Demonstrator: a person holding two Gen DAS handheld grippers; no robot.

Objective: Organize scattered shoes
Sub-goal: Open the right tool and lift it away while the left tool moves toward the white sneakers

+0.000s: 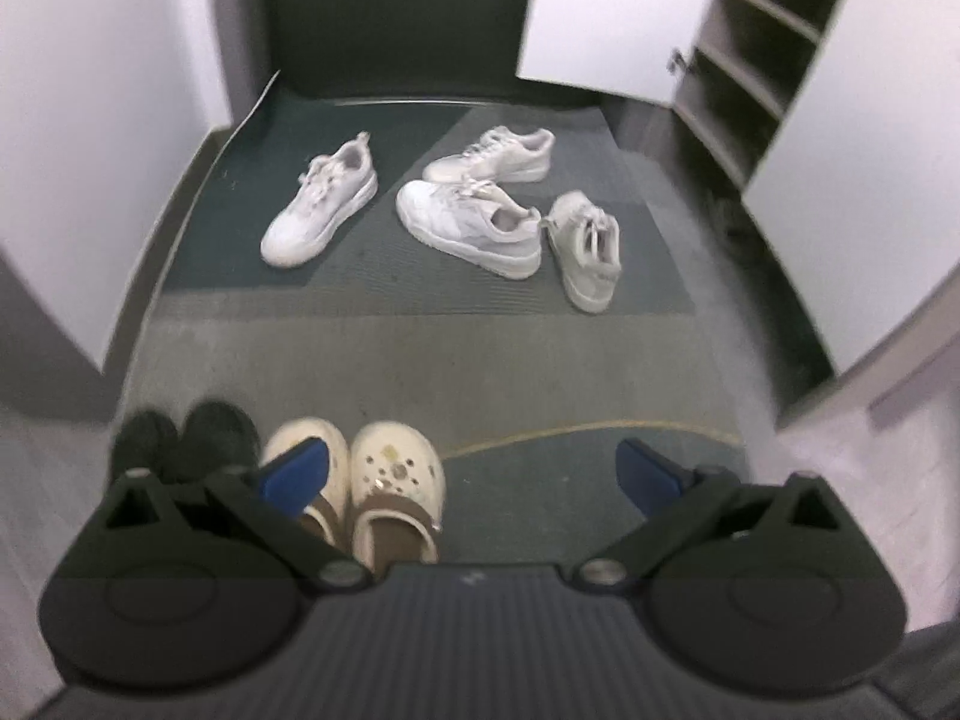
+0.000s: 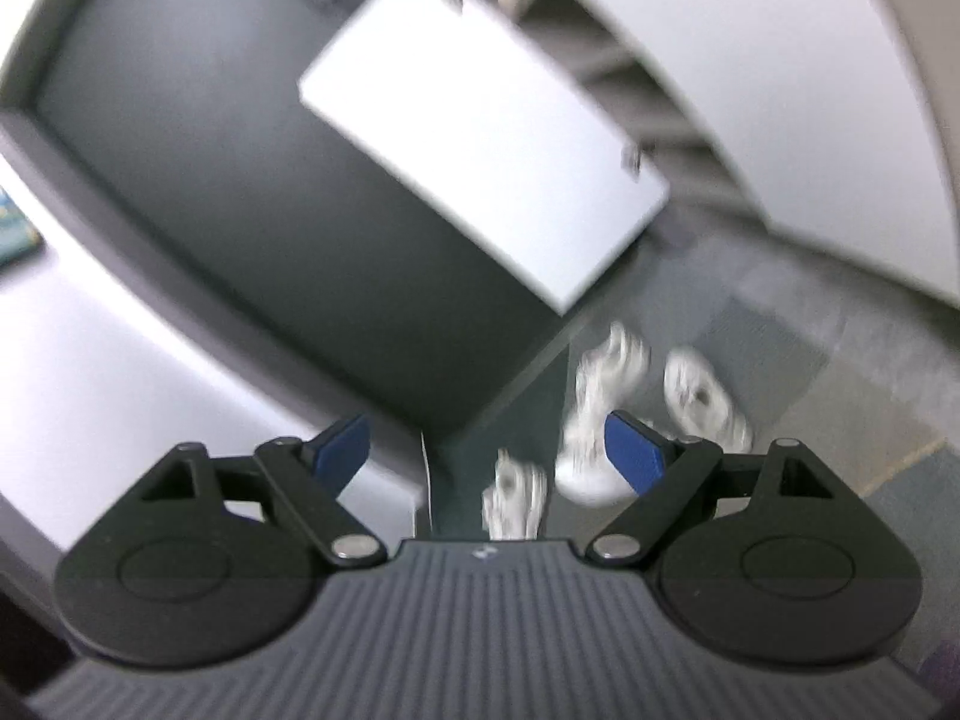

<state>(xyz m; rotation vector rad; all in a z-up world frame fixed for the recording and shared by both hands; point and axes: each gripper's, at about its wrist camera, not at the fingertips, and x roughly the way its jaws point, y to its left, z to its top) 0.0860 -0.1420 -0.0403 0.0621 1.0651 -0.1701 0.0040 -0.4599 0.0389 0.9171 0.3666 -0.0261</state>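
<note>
In the left wrist view several white sneakers lie scattered on the carpet: one (image 1: pixel 321 204) at the left, one (image 1: pixel 471 225) in the middle, one (image 1: pixel 492 156) behind it, one (image 1: pixel 588 249) at the right. Close below, a pair of cream clogs (image 1: pixel 390 486) stands beside a pair of black shoes (image 1: pixel 186 438). My left gripper (image 1: pixel 474 474) hangs open above the clogs, nothing between its blue pads. In the blurred right wrist view my right gripper (image 2: pixel 489 450) is open and empty, with white sneakers (image 2: pixel 591 414) smeared on the floor beyond it.
An open shoe cabinet with bare shelves (image 1: pixel 756 48) stands at the back right, its white door (image 1: pixel 606 12) swung out. A dark door (image 1: pixel 396 6) closes the far end. White walls (image 1: pixel 90 120) flank the carpeted entry (image 1: pixel 480 360).
</note>
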